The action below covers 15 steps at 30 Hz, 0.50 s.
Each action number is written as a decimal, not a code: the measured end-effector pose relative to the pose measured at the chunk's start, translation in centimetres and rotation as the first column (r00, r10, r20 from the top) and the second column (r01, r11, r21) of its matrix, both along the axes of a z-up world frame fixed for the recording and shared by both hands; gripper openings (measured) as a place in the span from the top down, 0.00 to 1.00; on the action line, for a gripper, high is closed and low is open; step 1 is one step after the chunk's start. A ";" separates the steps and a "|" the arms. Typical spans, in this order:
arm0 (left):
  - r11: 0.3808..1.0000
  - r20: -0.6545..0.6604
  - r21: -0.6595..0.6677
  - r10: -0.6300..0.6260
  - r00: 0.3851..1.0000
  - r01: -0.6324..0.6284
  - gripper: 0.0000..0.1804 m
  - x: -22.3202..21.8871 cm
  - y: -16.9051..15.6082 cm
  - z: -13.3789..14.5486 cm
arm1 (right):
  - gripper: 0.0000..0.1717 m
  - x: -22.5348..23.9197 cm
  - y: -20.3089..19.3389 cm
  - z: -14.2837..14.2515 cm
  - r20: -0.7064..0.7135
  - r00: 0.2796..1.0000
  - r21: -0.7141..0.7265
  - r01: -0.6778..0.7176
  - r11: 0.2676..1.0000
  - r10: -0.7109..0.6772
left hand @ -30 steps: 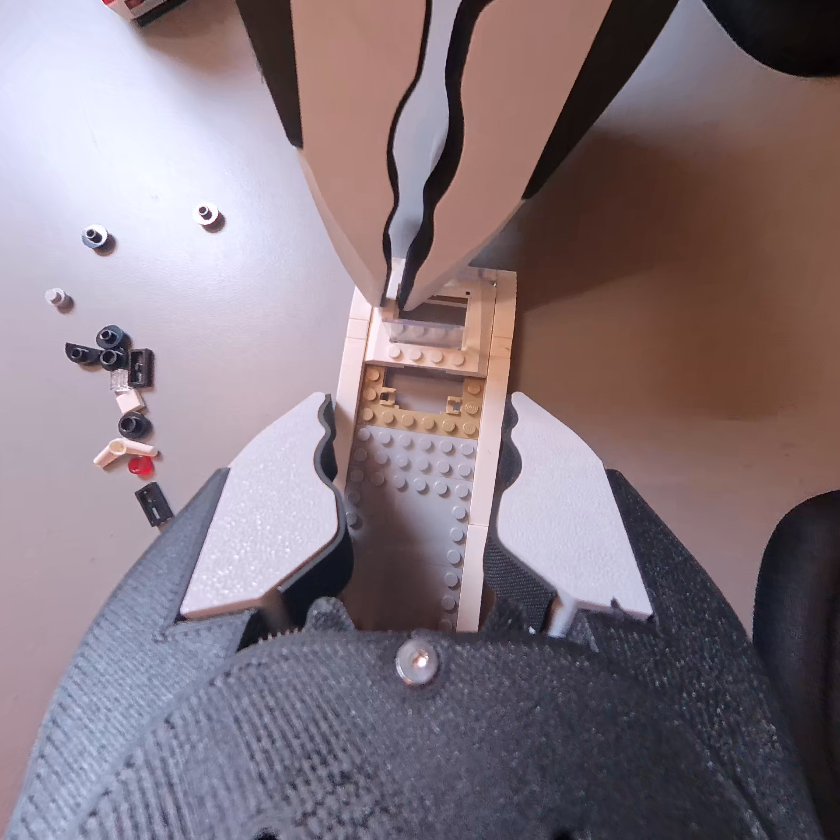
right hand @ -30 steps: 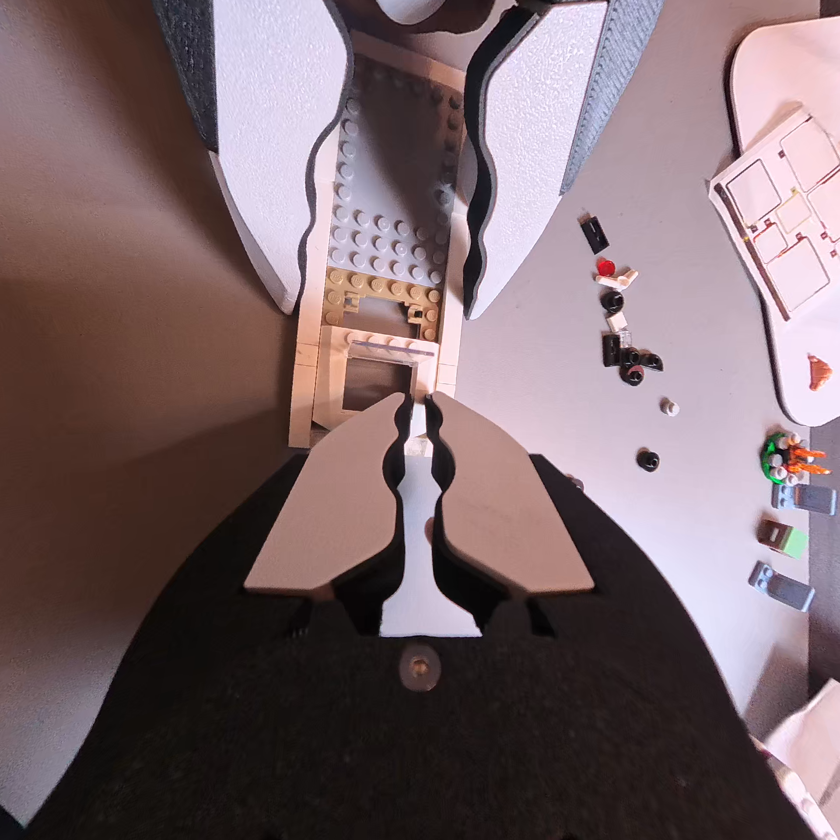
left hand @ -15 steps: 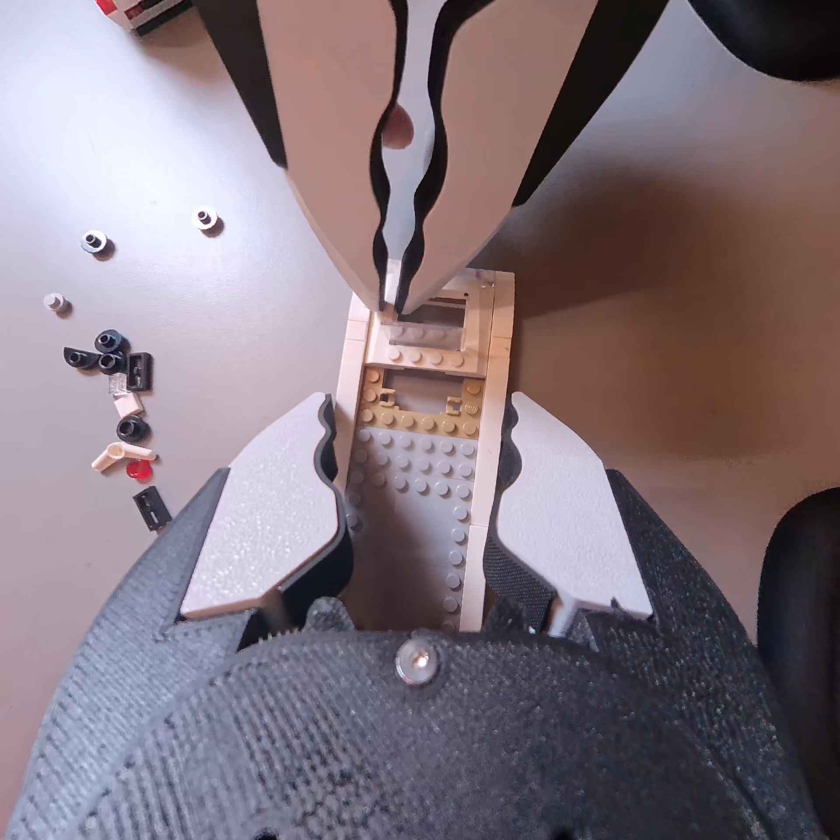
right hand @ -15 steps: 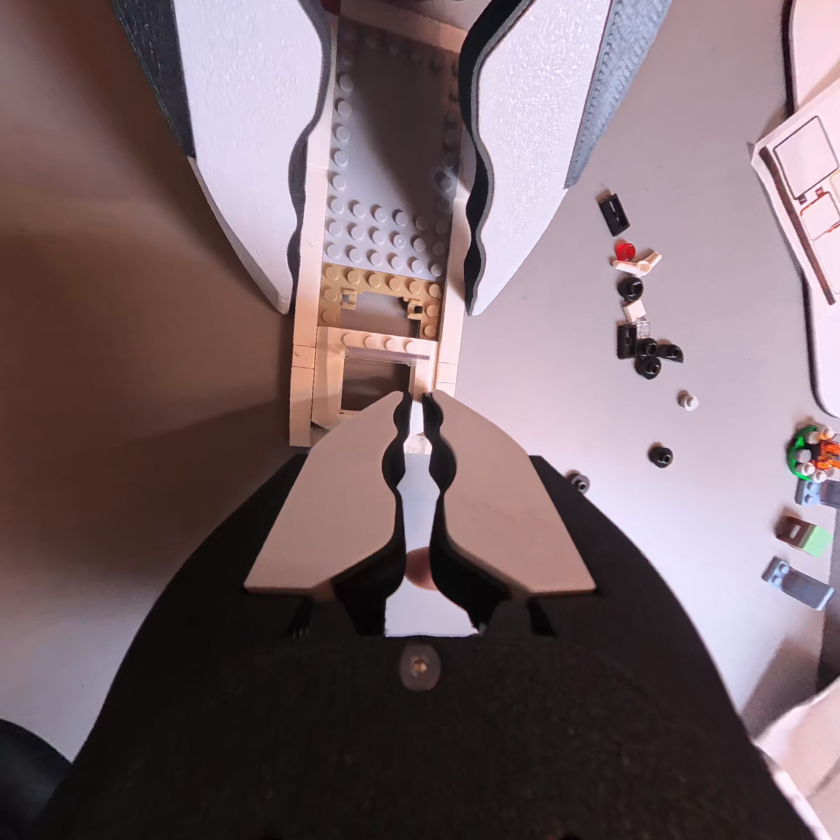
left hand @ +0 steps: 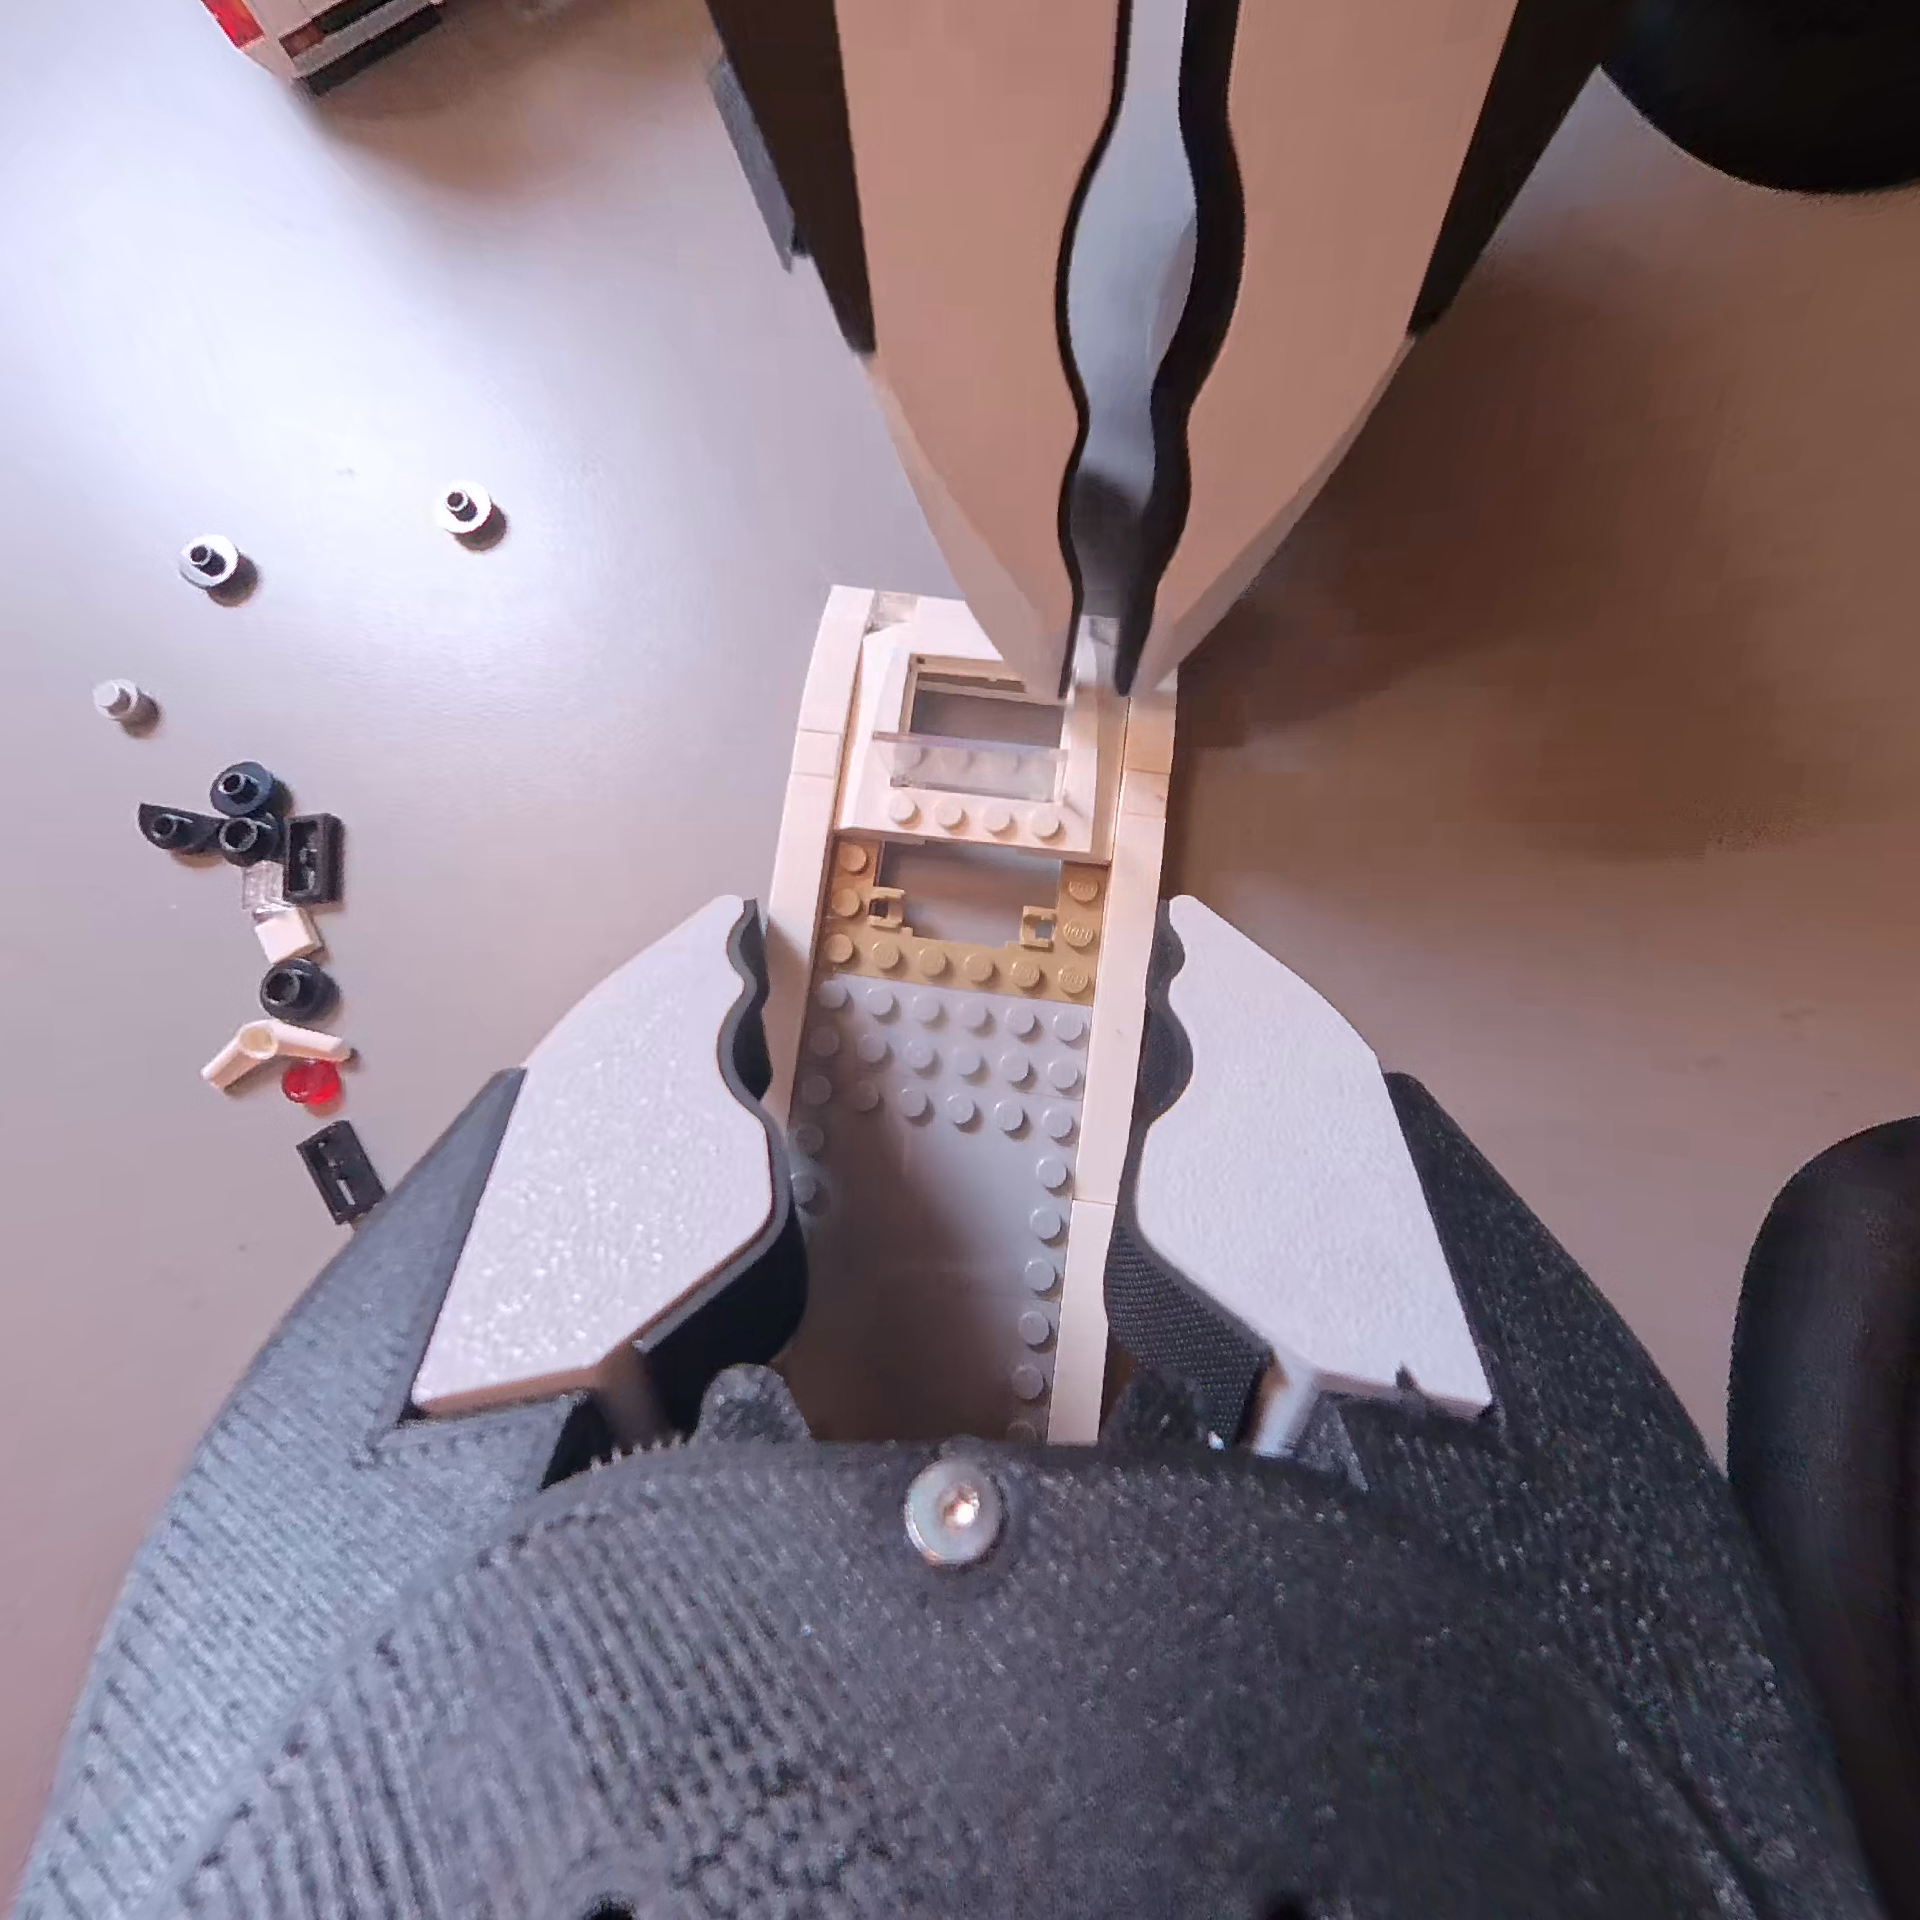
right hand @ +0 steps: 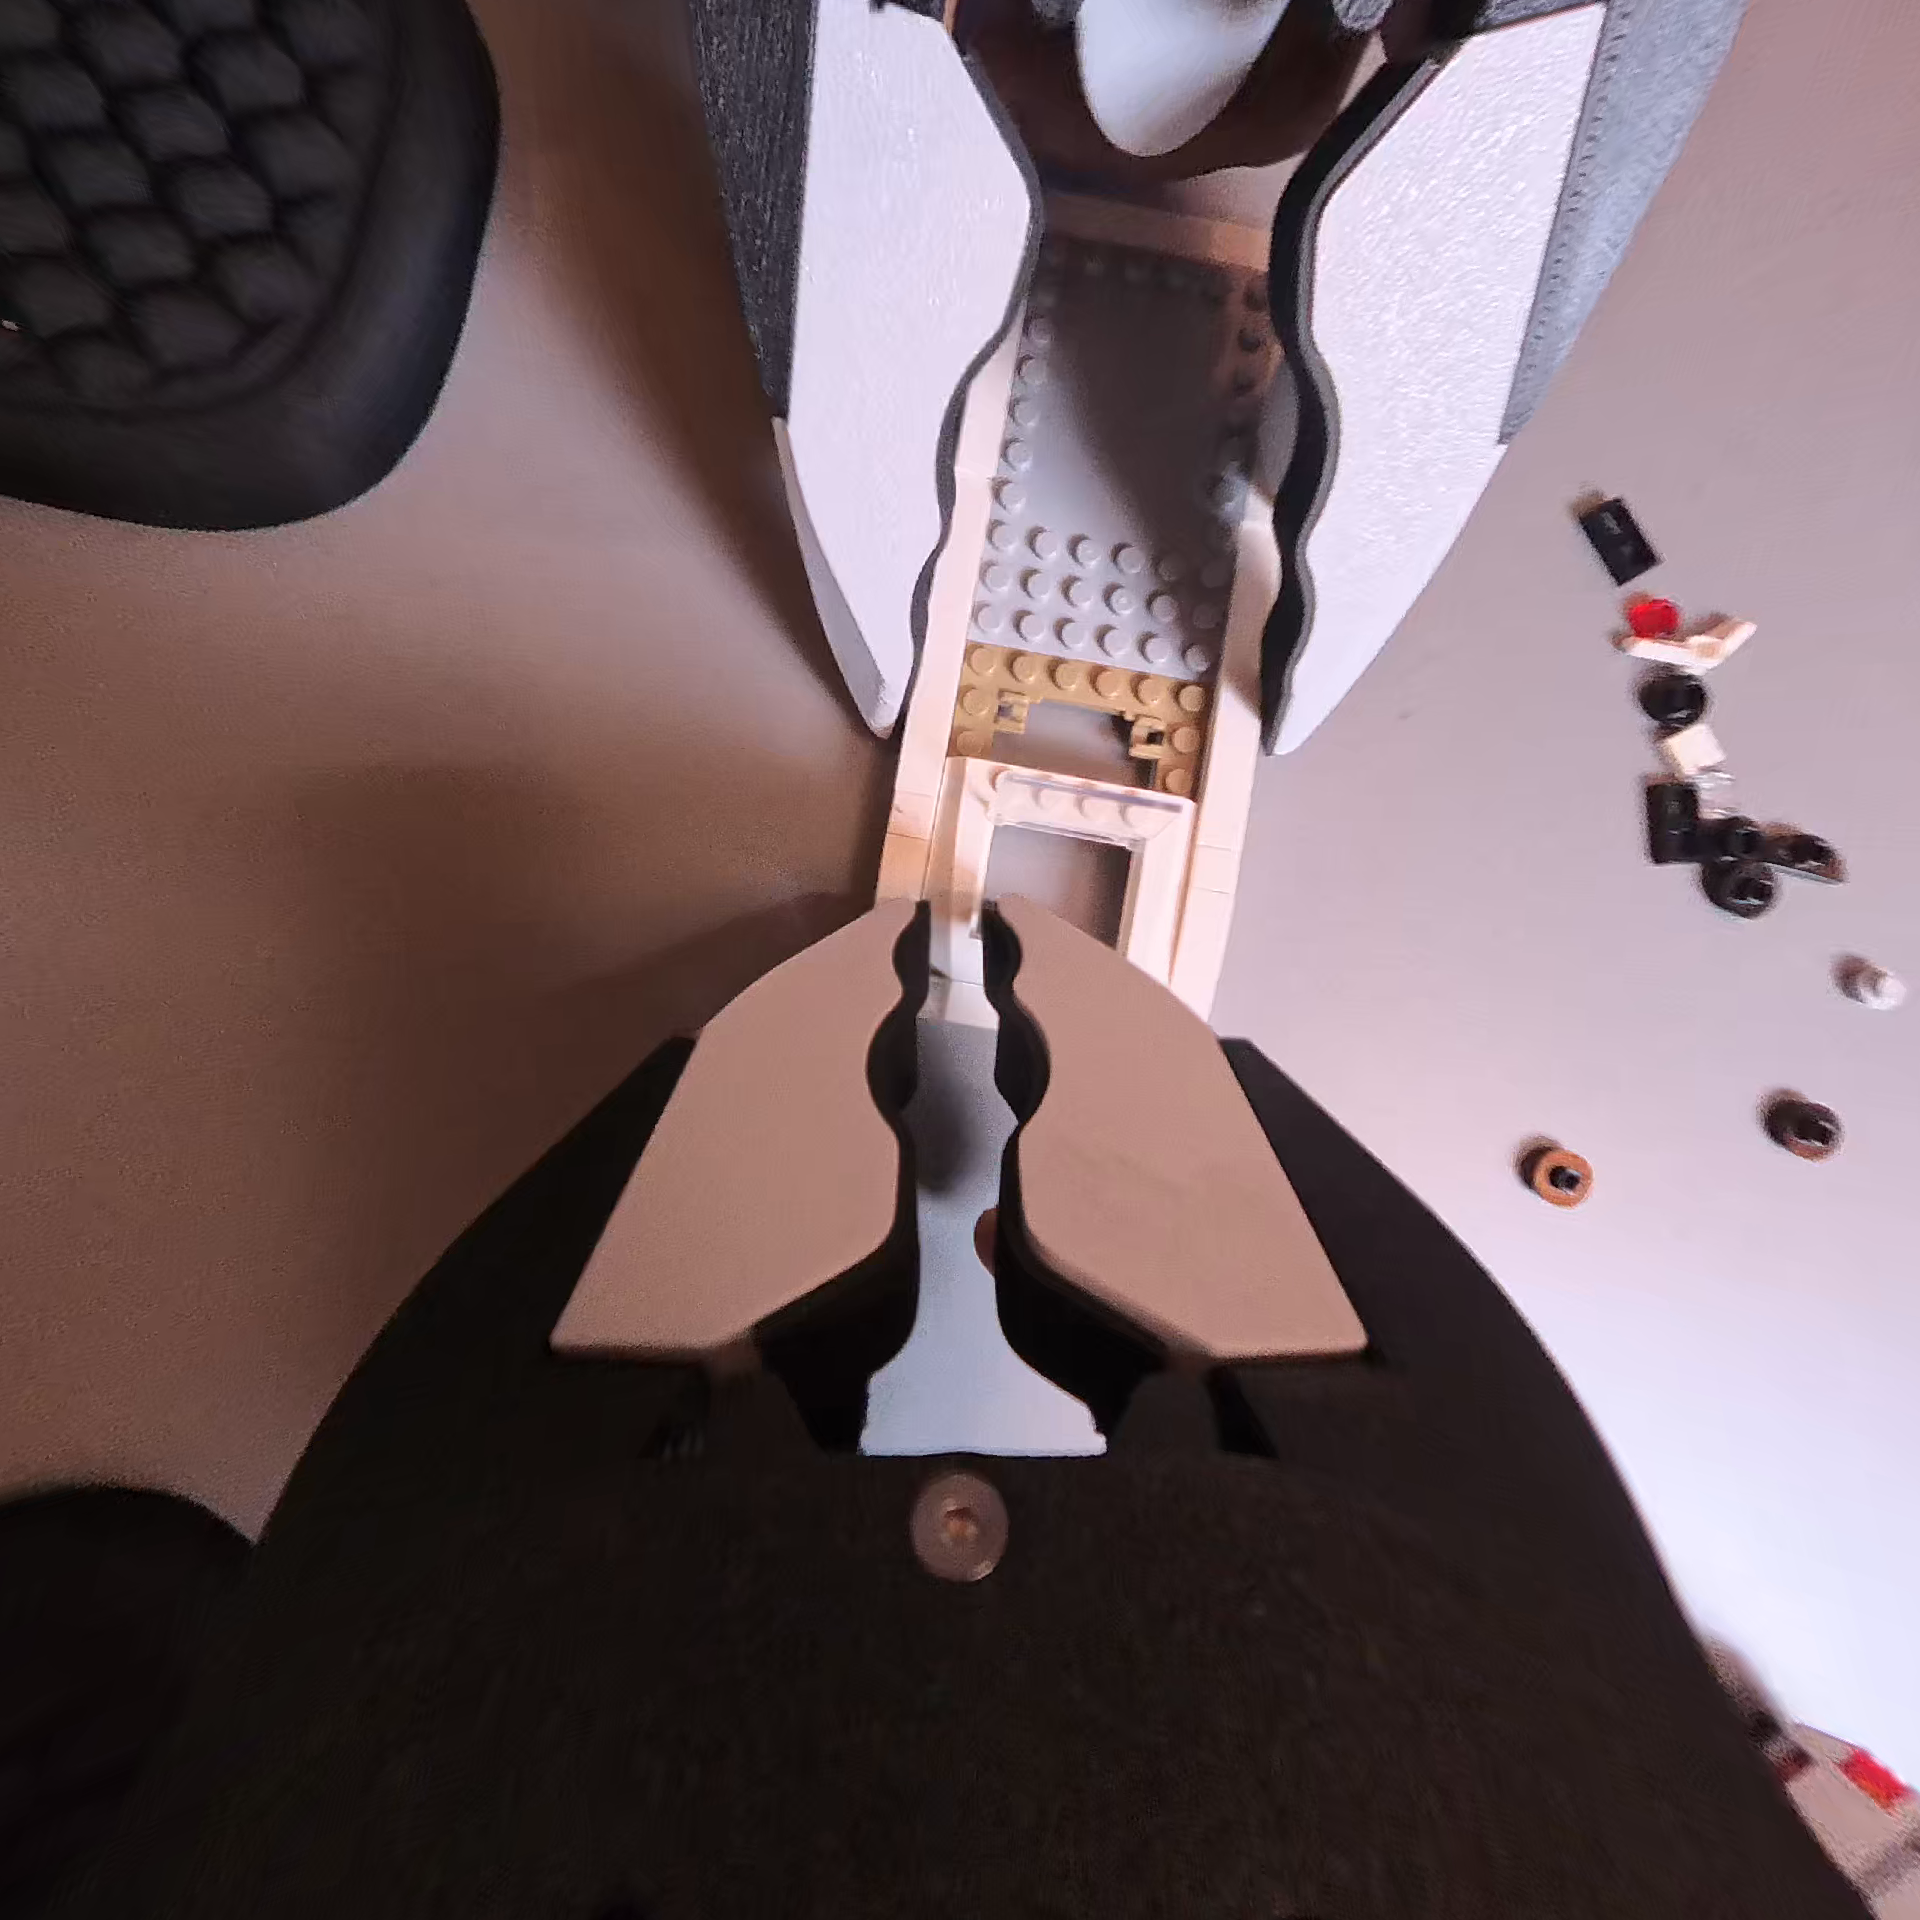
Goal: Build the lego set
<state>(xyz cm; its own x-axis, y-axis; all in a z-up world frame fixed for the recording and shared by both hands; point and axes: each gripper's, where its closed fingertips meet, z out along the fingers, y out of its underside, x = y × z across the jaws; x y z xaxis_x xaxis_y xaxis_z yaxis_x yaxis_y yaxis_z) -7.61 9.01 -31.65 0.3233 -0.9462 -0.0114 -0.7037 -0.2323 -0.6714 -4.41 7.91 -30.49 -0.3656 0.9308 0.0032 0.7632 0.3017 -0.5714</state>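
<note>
The left gripper [left hand: 961, 1049] had its jaws clamped on the long brick model [left hand: 966, 1039], one grey pad pressed against each cream side wall about midway along its length. The model lay on the grey worktop [left hand: 520, 312], running from 6 o'clock toward 12 o'clock in the left wrist view: a grey studded plate nearest the camera, then a tan plate with a rectangular cut-out, then a cream window frame [left hand: 977, 748] with a clear pane at the far end.

The right gripper [right hand: 954, 914] came in from 12 o'clock in that view, its tan fingers nearly together. Its tips straddled the narrow side bar of the window frame at the model's far end; whether the pads actually pressed on that bar could not be told, since the tips were blurred.

A scatter of small loose pieces [left hand: 260, 883], black, cream, clear and one red, lay on the worktop at 9 o'clock of the model, with three little round studs [left hand: 213, 561] farther off toward 10 o'clock. A dark padded chair seat [right hand: 208, 239] showed at 10 o'clock in the right wrist view.
</note>
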 end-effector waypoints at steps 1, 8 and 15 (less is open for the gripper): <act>1.000 0.001 0.000 0.000 1.000 0.000 0.61 0.0 0.0 0.0 | 0.95 0.0 -0.1 -0.1 0.012 1.000 -0.018 -0.002 1.000 0.002; 1.000 0.002 0.003 -0.002 1.000 0.002 0.61 0.0 0.0 0.0 | 0.96 0.2 -0.3 -0.3 0.147 0.989 -0.143 0.046 0.989 -0.024; 1.000 0.008 0.002 -0.008 1.000 0.008 0.61 0.0 -0.1 0.0 | 0.96 0.1 -0.4 -0.5 0.239 0.971 -0.255 0.046 0.966 0.017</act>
